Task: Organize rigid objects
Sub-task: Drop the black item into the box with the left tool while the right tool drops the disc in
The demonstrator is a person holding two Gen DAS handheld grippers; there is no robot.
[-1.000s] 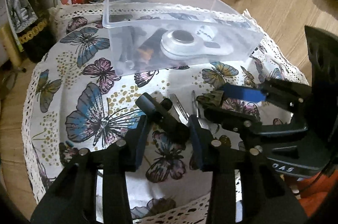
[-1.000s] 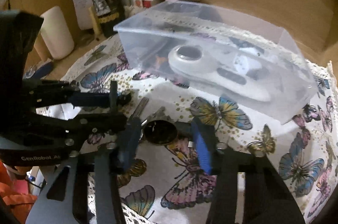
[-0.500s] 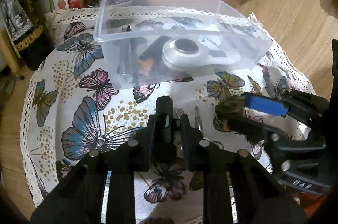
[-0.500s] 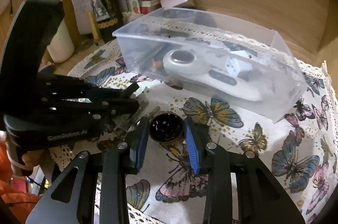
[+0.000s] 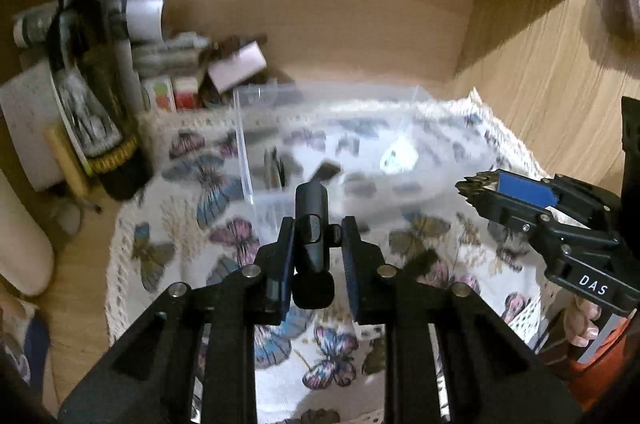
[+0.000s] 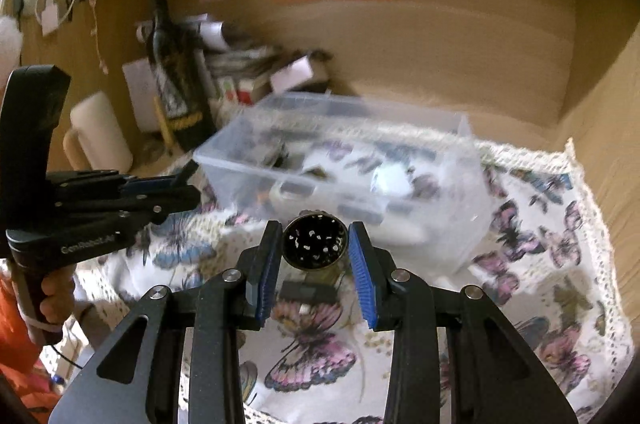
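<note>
The left gripper [image 5: 316, 244] has its jaws closed on a black clip-like tool [image 5: 312, 224]. The tool sticks straight up between the two blue pads [image 5: 285, 264] and is lifted off the butterfly cloth [image 5: 176, 236].

The right gripper [image 6: 316, 244] has its jaws closed on a small round metal grinder [image 6: 315, 242]. It is a dark cup with little holes in its floor, and its open side faces the camera. It is up in the air too, in front of the clear plastic box [image 6: 240, 164].

The clear plastic box sits on the cloth at the back of the surface. Some things lie inside it (they are too blurry to name, but one is white and a few are dark). Both grippers are close to the near side of the box, and the left one's tool points at it.

A small black piece [image 6: 308, 292] lies on the cloth, just under the grinder.

Behind the box stands a dark wine bottle [image 6: 176, 76], with a stack of papers and small boxes [image 6: 248, 64] beside it. A cream candle [image 6: 100, 136] stands to the left of the bottle.
</note>
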